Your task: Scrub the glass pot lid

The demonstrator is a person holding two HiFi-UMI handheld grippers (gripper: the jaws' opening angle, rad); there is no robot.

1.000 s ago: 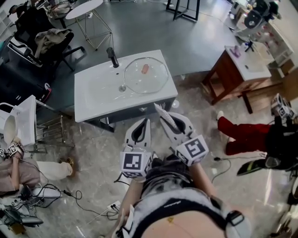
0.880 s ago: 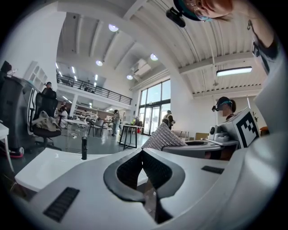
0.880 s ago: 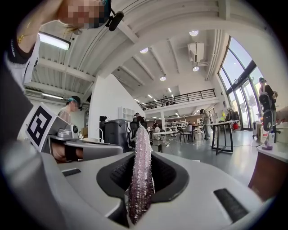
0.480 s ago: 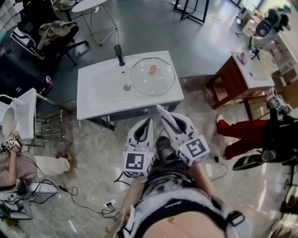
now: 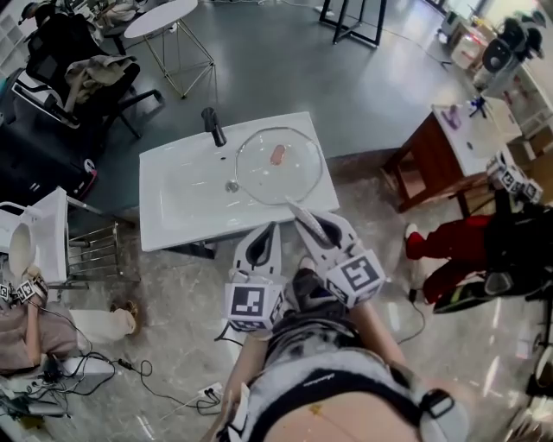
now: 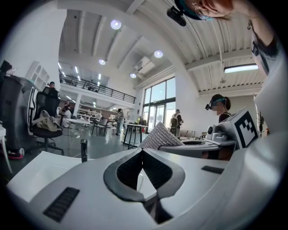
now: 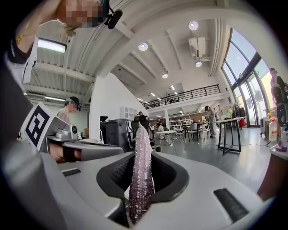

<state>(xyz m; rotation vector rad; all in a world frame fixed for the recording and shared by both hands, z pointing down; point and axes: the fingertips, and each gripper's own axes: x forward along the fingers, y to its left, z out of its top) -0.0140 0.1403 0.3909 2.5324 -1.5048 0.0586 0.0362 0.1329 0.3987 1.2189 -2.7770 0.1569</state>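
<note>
Closer now, the white sink (image 5: 177, 203) has its near edge just ahead of both grippers, with bare floor on either side. A wire rack (image 5: 95, 250) stands left, a wooden table (image 5: 432, 164) right. Behind the faucet (image 5: 212, 126) the floor is open. The glass lid (image 5: 289, 177) lies flat in the sink's right part, knob up. The left gripper (image 5: 274, 227) is closed and empty. The right gripper (image 5: 308, 217) clamps a sparkly scrub pad (image 7: 141, 179).

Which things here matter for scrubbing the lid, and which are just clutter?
For the job: round glass pot lid, white sink basin it lies on, black tap, glittery silver scrubbing cloth in the right claw.
Clutter: black office chair, round white table, brown wooden side table, floor cables.
</note>
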